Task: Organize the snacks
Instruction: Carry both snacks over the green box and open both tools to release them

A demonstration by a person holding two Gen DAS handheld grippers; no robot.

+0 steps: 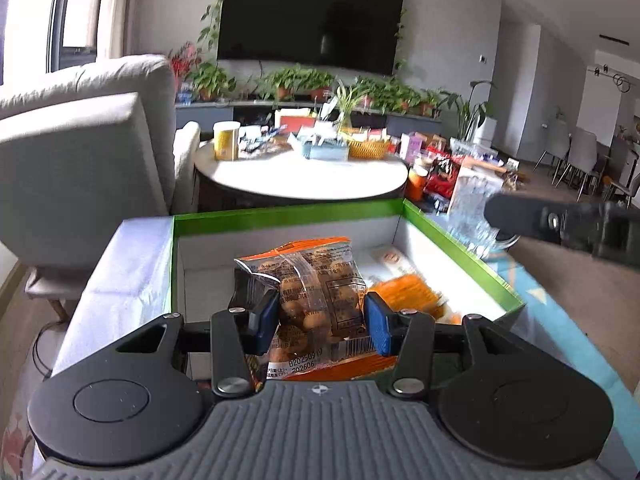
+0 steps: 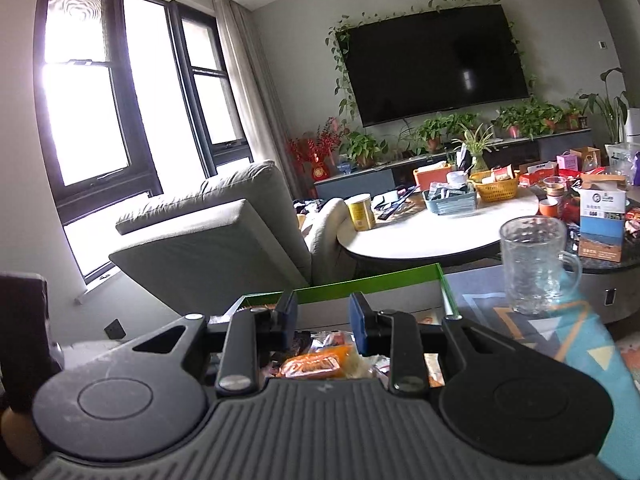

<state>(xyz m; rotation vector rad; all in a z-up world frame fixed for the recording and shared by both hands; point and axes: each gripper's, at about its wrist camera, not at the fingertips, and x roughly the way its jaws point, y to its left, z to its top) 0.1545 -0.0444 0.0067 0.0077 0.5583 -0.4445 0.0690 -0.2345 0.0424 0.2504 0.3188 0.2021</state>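
Your left gripper [image 1: 322,320] is clamped about half open on a clear snack pkt of round golden nuts [image 1: 316,292], held just above the green-rimmed box [image 1: 288,216]. More orange pkts [image 1: 408,292] already lie inside the box, toward its right wall. Your right gripper [image 2: 324,320] hangs over the box's near edge, jaws narrowly apart w/ nothing between the pads (the orange pkts lie below them, not gripped). A glass mug [image 2: 532,264] stands just right of the box. Step in hand, by my read: carrying the nut pkt into the box. Next calls for lowering it onto a bare patch of box floor, left of the orange pkts, then opening.
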